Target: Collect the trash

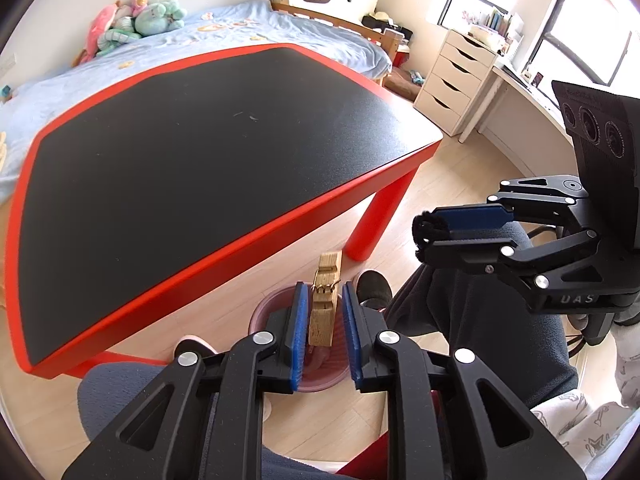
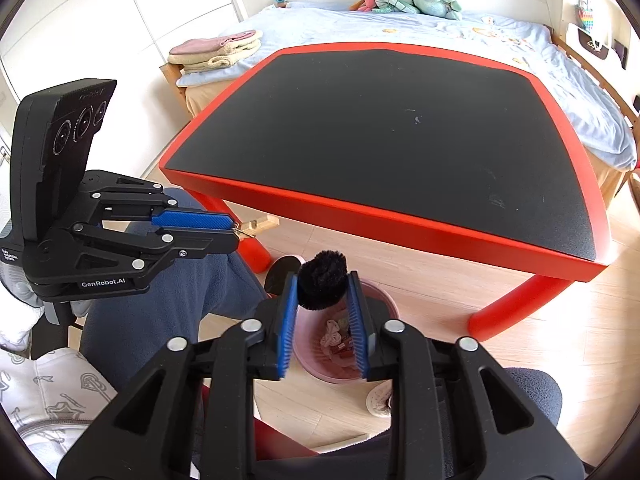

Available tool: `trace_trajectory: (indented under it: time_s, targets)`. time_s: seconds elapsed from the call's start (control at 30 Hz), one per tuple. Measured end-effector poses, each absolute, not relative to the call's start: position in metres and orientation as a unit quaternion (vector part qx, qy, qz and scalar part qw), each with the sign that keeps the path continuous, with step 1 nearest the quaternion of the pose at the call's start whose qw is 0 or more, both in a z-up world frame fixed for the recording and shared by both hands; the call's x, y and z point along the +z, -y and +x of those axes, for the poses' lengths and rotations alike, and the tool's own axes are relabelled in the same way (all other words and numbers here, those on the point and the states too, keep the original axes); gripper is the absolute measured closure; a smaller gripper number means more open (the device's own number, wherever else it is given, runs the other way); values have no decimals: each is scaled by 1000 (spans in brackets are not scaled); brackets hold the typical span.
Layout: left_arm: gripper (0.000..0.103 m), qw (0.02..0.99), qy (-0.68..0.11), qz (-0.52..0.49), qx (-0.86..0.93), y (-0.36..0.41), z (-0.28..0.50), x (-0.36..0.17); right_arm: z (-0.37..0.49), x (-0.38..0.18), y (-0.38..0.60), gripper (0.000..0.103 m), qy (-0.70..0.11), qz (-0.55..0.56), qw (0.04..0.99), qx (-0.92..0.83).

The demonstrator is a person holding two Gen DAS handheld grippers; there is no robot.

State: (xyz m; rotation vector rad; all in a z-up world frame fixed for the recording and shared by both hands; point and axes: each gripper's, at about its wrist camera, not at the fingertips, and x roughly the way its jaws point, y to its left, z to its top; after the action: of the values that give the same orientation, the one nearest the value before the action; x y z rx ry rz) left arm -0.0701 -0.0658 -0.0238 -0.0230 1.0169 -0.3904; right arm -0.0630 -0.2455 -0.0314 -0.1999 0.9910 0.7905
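Left gripper (image 1: 324, 320) clamped on a wooden clothespin (image 1: 325, 312) (light, stiff, held mid-body) above the pink bin (image 2: 384, 300); right gripper (image 2: 323, 300) clamped on a black fuzzy ball (image 2: 322, 284), soft and compressible, bench (image 2: 400, 208) at 12 o'clock.

Table (image 2: 400, 216): black top, red rim and legs. Bin (image 2: 384, 300): pink. Clothespin (image 1: 325, 304): pale wood. Fuzzy ball (image 2: 322, 280): black. Gripper pads (image 2: 287, 332): blue on black frames. Bedsheet (image 2: 440, 28): light blue. Drawers (image 1: 456, 76): white.
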Motion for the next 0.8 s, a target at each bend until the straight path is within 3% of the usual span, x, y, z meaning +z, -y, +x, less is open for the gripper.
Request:
trace_trajectory:
  time_s: [0.03,0.07,0.1,0.13,0.27,0.8]
  targets:
    - [46,857,-482,-12,-179,64,-69,-23,-62,-31,247,23,-460,-91,805,363]
    - [33,861,-478,-14,-172,62,-68,-22,-61,-31,249,13,-458,-91,808,358]
    - [14,866,-470,-18,-168,61,-69,-20,-60,-32,250,12,-460,-92,809,354]
    - [11,871,-464,-19,-163,60,-70,-18,-59,-33,251,8,-462,-93,809,350]
    - [8,872,-465,-19,-152,58,-69,-19,-59,-38,252,3,-468,-91,810,343]
    - [8,874,-466,-31,-134,45,-69,-13,-50,-32,247,3,-467,-87,812,338]
